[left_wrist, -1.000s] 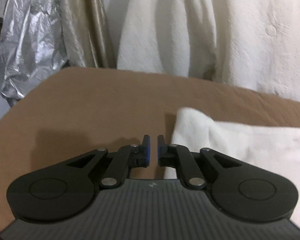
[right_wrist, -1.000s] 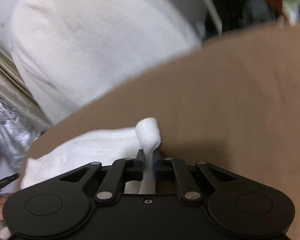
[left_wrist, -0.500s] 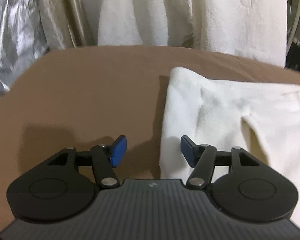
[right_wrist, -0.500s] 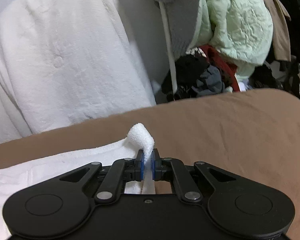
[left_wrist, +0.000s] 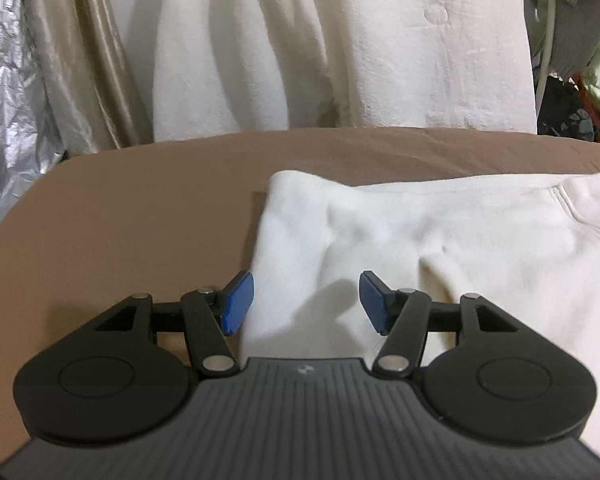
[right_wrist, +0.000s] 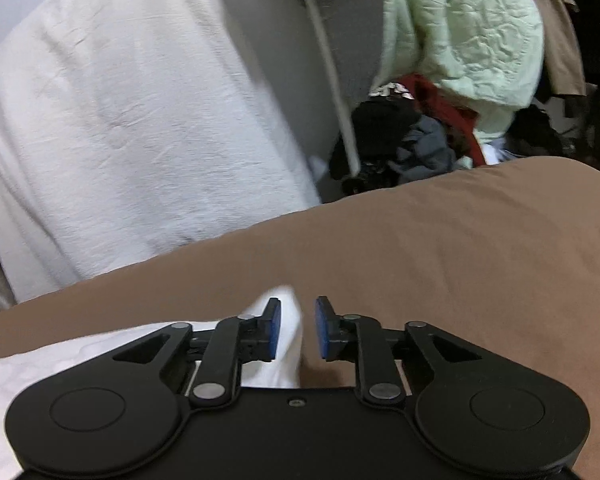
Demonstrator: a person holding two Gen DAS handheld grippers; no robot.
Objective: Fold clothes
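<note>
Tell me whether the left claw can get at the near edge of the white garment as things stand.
Probably yes. The left claw stands open right over the white garment, whose left edge lies between its blue pads on the brown surface. Nothing sits between them.

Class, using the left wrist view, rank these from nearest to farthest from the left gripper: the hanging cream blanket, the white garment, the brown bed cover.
From the left gripper:
1. White garment, between its open jaws.
2. Brown bed cover, underneath, leftward.
3. Hanging cream blanket, behind the bed.
</note>
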